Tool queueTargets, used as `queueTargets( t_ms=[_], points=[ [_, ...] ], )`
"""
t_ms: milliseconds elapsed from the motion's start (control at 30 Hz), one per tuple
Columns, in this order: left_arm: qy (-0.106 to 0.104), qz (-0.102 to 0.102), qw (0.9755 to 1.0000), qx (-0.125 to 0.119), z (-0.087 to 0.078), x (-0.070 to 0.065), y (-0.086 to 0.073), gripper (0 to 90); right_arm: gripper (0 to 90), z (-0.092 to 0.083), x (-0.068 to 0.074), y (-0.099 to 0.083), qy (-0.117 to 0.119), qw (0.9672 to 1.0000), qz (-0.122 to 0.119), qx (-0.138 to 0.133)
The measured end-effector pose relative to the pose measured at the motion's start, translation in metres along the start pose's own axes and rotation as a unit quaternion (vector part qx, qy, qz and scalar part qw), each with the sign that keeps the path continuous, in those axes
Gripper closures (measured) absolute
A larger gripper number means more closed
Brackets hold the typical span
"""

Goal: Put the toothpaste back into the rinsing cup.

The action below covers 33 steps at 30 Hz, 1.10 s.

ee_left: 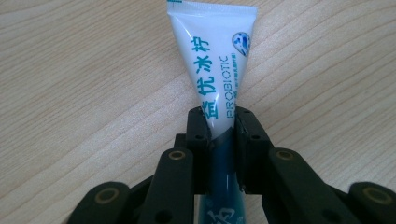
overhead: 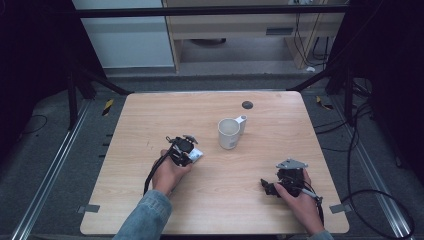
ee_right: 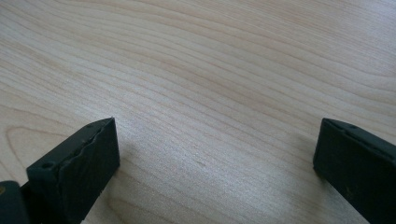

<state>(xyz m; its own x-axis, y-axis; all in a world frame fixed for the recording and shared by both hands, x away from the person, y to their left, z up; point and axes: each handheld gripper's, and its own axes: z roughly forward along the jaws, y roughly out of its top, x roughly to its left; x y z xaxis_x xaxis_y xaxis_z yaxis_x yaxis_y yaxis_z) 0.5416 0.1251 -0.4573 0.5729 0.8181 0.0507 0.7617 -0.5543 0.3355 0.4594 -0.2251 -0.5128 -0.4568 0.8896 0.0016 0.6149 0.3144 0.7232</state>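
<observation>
A white tube (ee_left: 212,70) with teal lettering lies on the wooden table, its crimped flat end pointing away from me. My left gripper (ee_left: 219,123) is shut on the tube, both pads pressing its sides near the middle. From above, the left gripper (overhead: 186,150) sits left of centre with the tube (overhead: 197,155) poking out toward the right. A white mug (overhead: 229,133) stands upright a little beyond it, handle toward the back right. My right gripper (ee_right: 215,149) rests low over bare wood, its jaws wide apart with nothing between them; it sits at the front right (overhead: 270,187).
The table (overhead: 150,200) is light wood with rounded corners. A small dark round disc (overhead: 247,105) lies near the far edge. Cables trail from both grippers. Dark floor, rails and loose cords surround the table.
</observation>
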Motion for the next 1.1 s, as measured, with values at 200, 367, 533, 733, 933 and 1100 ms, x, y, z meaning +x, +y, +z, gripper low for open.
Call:
queueTargets(
  t_ms=[200,367,533,733,933,1100],
  points=[
    [-0.004,-0.003,0.9999,-0.016,-0.007,0.005,-0.002,78.2,0.6,0.000,0.000,0.000,0.000,1.0000,0.000,0.000],
    [-0.003,-0.010,0.9994,-0.032,-0.022,0.013,-0.004,78.5,0.6,0.000,0.000,0.000,0.000,1.0000,0.000,0.000],
    [-0.012,-0.020,0.9981,-0.057,-0.038,0.018,-0.004,78.7,0.6,0.000,0.000,0.000,0.000,1.0000,0.000,0.000],
    [-0.015,-0.016,0.9963,-0.083,-0.060,0.018,0.000,78.7,0.6,0.000,0.000,0.000,0.000,1.0000,0.001,0.000],
    [-0.028,-0.017,0.9934,-0.109,-0.076,0.016,0.008,78.6,0.6,0.000,0.000,0.000,0.000,1.0000,0.000,0.000],
    [-0.035,-0.006,0.9928,-0.114,-0.082,0.011,0.018,78.6,0.6,0.000,0.000,0.000,0.000,1.0000,0.000,0.000]
  ],
)
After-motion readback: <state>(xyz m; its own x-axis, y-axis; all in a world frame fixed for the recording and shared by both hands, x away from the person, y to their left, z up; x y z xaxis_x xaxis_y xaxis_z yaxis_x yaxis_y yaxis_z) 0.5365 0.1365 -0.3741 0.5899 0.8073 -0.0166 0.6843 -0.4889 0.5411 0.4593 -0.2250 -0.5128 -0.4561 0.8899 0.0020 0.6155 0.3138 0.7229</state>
